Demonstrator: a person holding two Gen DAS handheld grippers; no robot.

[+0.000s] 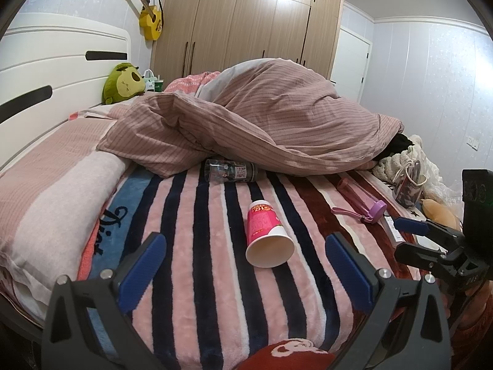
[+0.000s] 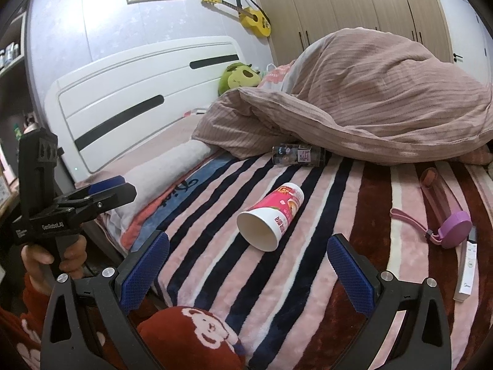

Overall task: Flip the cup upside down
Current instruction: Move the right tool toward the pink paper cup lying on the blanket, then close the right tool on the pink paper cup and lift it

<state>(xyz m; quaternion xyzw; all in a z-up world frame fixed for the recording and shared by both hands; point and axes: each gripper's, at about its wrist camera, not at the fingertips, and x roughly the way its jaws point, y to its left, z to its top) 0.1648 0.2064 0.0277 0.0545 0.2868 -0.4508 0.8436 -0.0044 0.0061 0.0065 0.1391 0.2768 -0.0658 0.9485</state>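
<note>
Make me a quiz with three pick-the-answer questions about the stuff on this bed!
1. Where is the dark clear tumbler?
A. at the edge of the striped duvet
B. inside the pink cup
C. on the headboard

2. What colour is the guitar on the wall?
A. blue
B. yellow
C. red

3. How is the pink cup?
A. standing upright
B. held between fingers
C. lying on its side

Answers:
1 A, the tumbler lies against the duvet.
2 B, the guitar is yellow.
3 C, the pink cup lies on the blanket, mouth toward the camera, with both the left gripper and the right gripper open and apart from it.
</note>
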